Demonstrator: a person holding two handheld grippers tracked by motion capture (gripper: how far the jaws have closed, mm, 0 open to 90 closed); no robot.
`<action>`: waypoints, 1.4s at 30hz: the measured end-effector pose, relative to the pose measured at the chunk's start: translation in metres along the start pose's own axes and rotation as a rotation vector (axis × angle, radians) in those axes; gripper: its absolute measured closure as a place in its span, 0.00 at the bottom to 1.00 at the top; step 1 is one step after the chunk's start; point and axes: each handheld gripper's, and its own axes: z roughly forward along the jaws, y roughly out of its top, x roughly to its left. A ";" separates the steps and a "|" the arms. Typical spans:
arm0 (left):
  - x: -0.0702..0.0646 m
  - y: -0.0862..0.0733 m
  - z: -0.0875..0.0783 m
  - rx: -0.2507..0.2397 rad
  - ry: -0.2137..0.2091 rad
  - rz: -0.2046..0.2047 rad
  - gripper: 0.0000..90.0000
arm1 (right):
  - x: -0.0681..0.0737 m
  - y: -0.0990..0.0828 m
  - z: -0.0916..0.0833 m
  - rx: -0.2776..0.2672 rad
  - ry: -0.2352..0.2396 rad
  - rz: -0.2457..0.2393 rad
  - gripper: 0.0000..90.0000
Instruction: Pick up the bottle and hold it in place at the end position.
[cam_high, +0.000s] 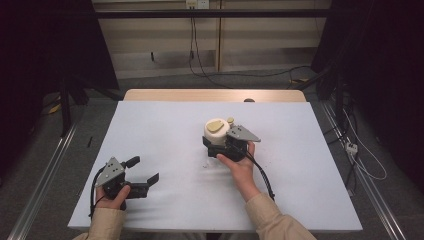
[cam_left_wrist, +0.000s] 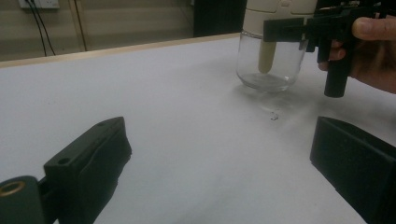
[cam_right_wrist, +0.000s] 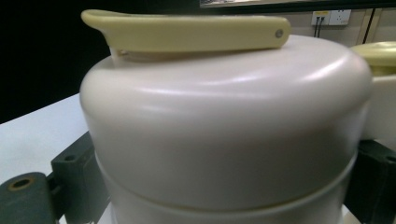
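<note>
Right hand-held gripper (cam_high: 220, 145) clamps the jar's cream lid (cam_high: 216, 131) mid-tabletop (cam_high: 150, 130), so keep it level and squeeze evenly, while the left hand-held gripper (cam_high: 145, 172) rests wide open, empty.

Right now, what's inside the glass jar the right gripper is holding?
Through the clear wall of the jar, a pale stick-like part hangs down from the lid; the bottom looks empty. The lid covers the upper part, so nothing inside there can be seen. The right gripper clamps the lid.

Beige sleeves; each black tool (cam_high: 146, 170) carries a grey three-cornered plate and a black cable.
</note>
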 end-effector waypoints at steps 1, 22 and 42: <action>0.000 0.000 0.000 0.000 -0.001 0.000 0.05 | 0.000 0.000 0.000 0.000 -0.001 -0.001 0.07; 0.000 0.000 0.000 -0.001 0.001 0.000 0.05 | 0.000 0.000 0.011 0.005 0.006 -0.003 0.07; 0.000 0.000 -0.002 -0.005 0.001 -0.005 0.05 | -0.005 -0.003 0.018 0.015 0.000 -0.009 0.07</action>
